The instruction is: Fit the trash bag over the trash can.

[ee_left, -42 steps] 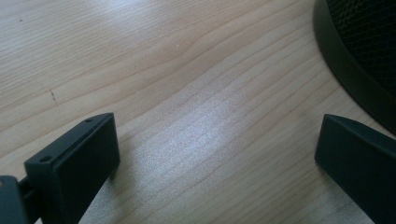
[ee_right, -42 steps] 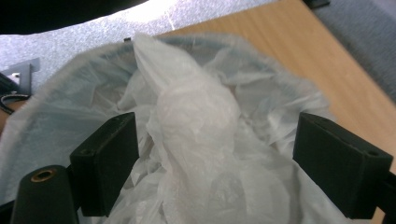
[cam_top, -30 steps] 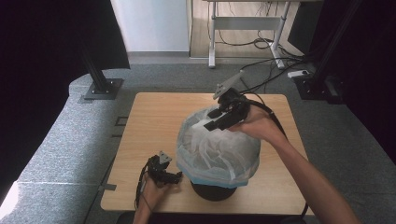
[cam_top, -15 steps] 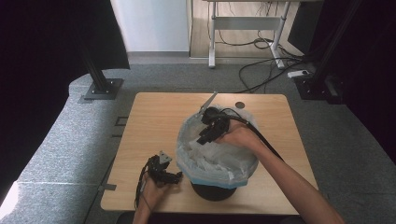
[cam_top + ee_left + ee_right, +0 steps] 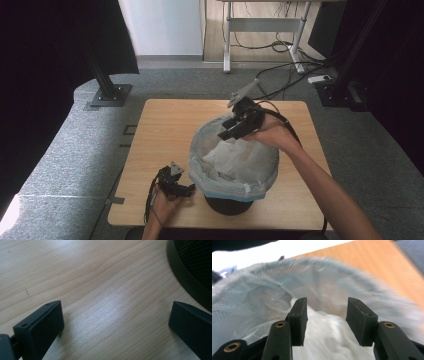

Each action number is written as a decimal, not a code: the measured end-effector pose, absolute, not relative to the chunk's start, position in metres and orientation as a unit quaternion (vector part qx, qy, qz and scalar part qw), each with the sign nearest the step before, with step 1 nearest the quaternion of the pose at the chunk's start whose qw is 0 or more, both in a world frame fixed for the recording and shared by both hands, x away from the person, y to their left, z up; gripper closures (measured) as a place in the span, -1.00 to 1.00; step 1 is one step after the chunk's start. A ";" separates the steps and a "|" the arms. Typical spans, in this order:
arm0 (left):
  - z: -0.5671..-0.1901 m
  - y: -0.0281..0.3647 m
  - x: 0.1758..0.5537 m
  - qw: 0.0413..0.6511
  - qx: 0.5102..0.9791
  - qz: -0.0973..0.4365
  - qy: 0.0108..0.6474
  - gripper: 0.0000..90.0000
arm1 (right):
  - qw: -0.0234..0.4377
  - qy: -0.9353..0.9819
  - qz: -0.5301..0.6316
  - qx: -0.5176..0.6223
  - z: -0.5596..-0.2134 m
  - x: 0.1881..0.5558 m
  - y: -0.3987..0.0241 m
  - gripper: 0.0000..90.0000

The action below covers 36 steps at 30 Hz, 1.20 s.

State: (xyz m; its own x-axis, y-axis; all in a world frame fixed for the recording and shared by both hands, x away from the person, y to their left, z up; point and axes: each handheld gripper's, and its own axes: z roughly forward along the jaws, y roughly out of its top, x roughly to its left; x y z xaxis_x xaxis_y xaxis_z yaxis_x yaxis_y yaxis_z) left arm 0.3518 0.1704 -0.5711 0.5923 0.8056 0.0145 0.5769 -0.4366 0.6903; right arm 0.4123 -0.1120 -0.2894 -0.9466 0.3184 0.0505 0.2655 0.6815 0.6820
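Right tool (image 5: 229, 131) over bag (image 5: 240, 157) in bin (image 5: 227, 205)

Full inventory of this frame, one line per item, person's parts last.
Table: 1, light wood, centre of the carpeted floor.
Wastebasket: 1, black mesh, near edge of the table, right of the left tool.
Bin liner: 1, translucent white with a bluish rim, folded over the wastebasket's rim and bunched inside.
Desk frame: 1, white, far side of the room.
Cables: several, black, on the floor beyond the table.
Stand bases: 2, black, far left and far right on the floor.
Left tool: 1, black, low over the table, jaws wide apart.
Right tool: 1, black, over the liner's far rim, jaws just opening, nothing between them.
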 end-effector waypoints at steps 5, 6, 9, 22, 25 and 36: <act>-0.571 0.170 0.352 0.329 0.829 0.174 0.417 -1.00 | 0.094 0.904 0.367 0.199 -0.271 0.421 -0.137 0.13; -0.571 0.170 0.352 0.329 0.829 0.174 0.417 -1.00 | 0.107 0.905 0.357 0.206 -0.272 0.424 -0.141 0.13; -0.571 0.170 0.352 0.329 0.830 0.174 0.417 -1.00 | 0.120 0.906 0.340 0.222 -0.279 0.433 -0.147 0.19; -0.571 0.170 0.352 0.329 0.829 0.174 0.416 -1.00 | 0.080 0.928 0.280 0.232 -0.326 0.458 -0.145 0.57; -0.571 0.170 0.352 0.329 0.829 0.174 0.416 -1.00 | 0.080 0.927 0.280 0.237 -0.326 0.457 -0.146 0.39; -0.571 0.170 0.352 0.328 0.830 0.174 0.416 -1.00 | 0.106 0.904 0.328 0.252 -0.283 0.431 -0.179 0.16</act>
State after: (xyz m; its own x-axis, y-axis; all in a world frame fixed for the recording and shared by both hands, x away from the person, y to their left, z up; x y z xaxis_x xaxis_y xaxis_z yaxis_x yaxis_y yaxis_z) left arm 0.3519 0.1704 -0.5711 0.5936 0.8046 0.0152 0.5765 -0.4383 0.6896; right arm 0.4311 -0.1785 -0.2829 -0.8506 0.5252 -0.0254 0.3865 0.6574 0.6468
